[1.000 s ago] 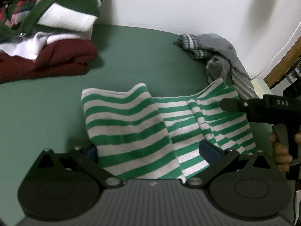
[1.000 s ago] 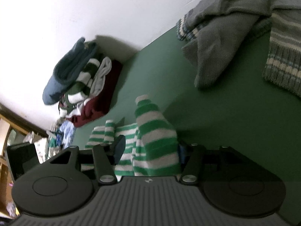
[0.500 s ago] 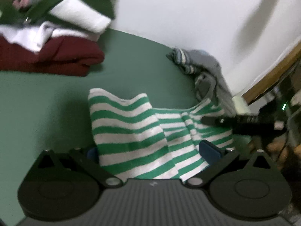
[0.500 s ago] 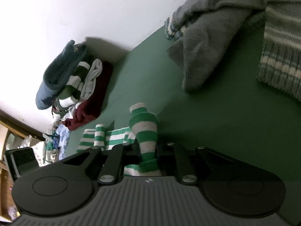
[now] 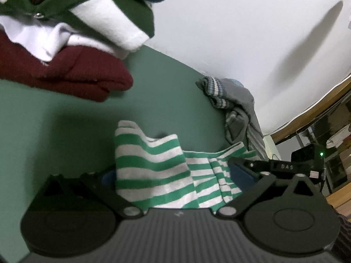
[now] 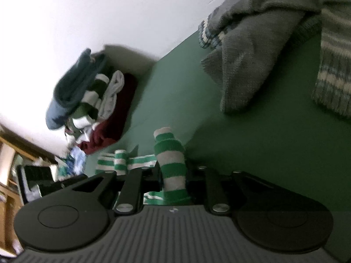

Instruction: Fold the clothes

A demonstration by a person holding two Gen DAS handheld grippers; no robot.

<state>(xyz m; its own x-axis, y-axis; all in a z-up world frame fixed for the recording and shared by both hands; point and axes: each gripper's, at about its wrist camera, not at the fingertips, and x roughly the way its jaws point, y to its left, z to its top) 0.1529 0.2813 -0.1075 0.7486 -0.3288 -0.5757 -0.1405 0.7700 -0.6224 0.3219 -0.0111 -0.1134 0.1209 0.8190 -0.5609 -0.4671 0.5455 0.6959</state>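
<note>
Each claw (image 5: 173,176) (image 6: 173,176) is matte black, with ribbed grey housing, round side discs, silver screws, blue pads (image 5: 242,175) and white "DAS" lettering.

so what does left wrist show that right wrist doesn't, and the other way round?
Left wrist only: the right gripper seen from the side at the far edge of the green-and-white striped knit garment, and the left gripper's jaws wide, either side of that garment, having just been closing.

Right wrist only: the right gripper's jaws shut on a bunched striped fold.

Both: the green table surface, the folded clothes stack with the maroon sweater, the grey knit sweater, the white wall.
</note>
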